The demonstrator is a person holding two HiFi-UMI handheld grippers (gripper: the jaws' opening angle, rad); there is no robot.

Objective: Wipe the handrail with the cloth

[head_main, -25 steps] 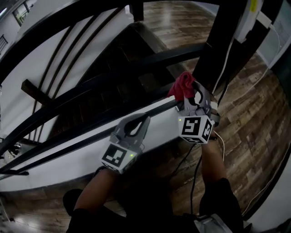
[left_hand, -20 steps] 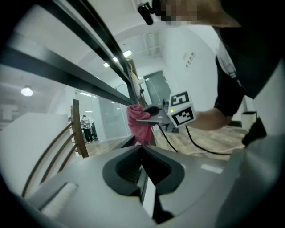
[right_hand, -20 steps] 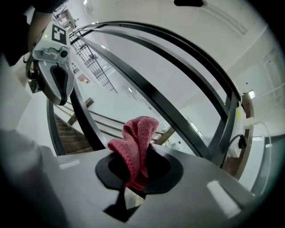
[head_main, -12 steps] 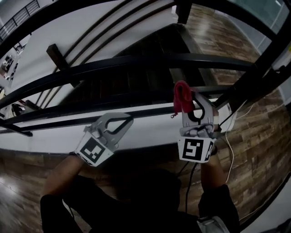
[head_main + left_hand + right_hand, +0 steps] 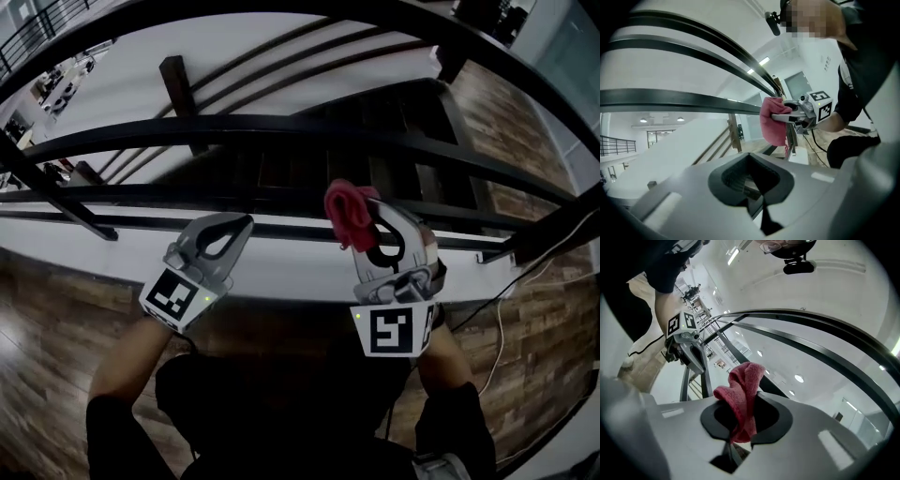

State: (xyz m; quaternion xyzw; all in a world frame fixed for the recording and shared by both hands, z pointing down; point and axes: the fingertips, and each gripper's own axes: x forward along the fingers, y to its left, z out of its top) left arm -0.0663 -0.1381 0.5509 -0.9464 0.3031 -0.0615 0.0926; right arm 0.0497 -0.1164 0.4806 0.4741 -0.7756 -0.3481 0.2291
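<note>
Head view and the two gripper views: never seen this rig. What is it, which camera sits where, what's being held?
No robot: a person holds a two-finger gripper in each hand; the marker cubes belong to them. The head view is from a camera on the person's head, looking down over black stair rails to a wooden floor. Each gripper view is from a camera on that gripper, looking along its fingers. The right gripper has its fingers shut on a red cloth, held up by the rails; I cannot tell whether it touches one. The left gripper has its fingers together, nothing between them.
</note>
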